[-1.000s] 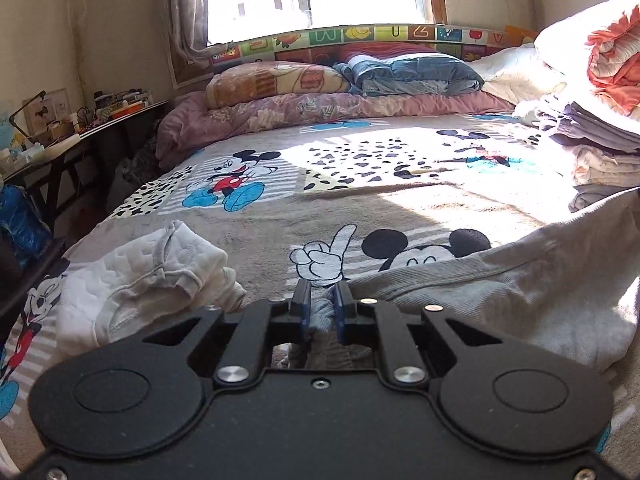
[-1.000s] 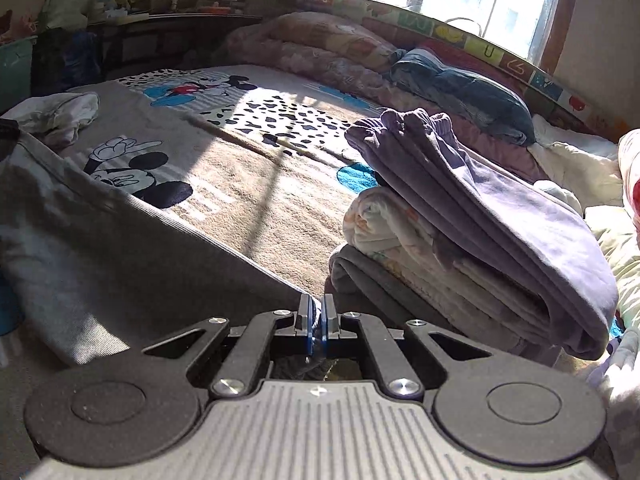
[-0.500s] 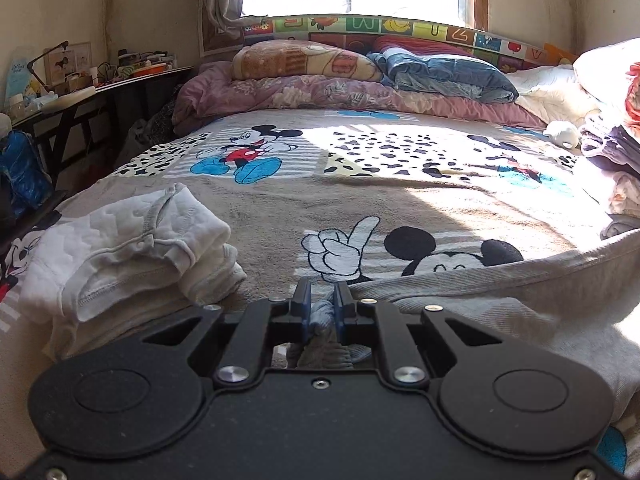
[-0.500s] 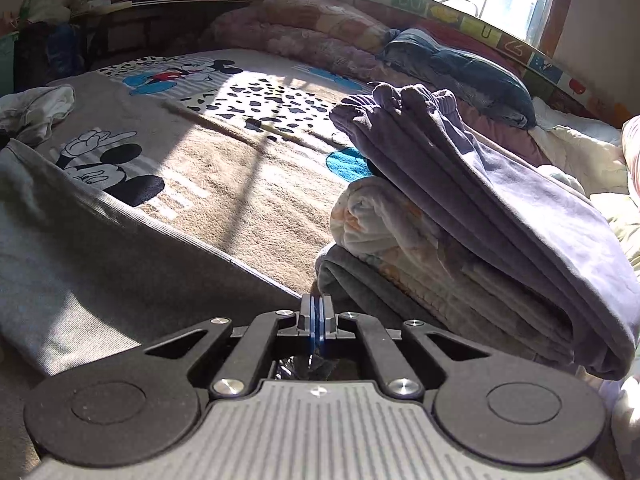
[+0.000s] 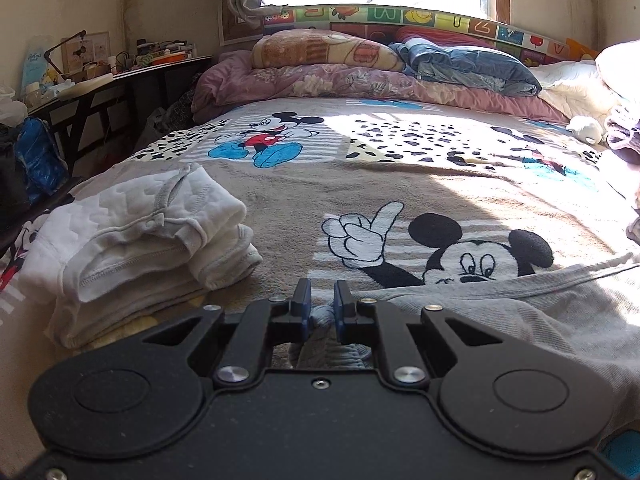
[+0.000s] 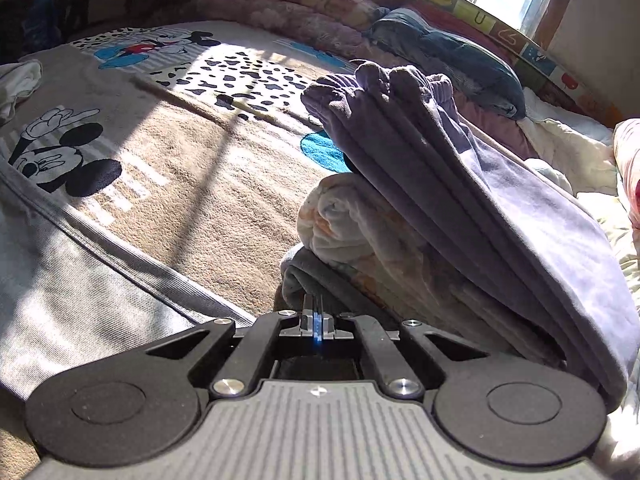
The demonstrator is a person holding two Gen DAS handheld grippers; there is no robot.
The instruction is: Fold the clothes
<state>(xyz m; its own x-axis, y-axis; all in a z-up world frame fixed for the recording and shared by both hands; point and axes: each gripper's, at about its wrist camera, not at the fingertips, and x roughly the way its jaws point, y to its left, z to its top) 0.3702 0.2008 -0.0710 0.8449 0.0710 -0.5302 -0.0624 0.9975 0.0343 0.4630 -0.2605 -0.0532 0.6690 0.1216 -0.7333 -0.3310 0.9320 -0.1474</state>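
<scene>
The left gripper (image 5: 319, 298) is showing a smooth matte black body with two round raised discs, silver screw heads along its linkage arms, and short black fingers (image 5: 301, 300) lined with blue pads. The right gripper (image 6: 317, 320) is wearing the same black linkage and silver screws, but its near top plate is grey and ribbed, and a thin blue strip is glowing between its fingers.
</scene>
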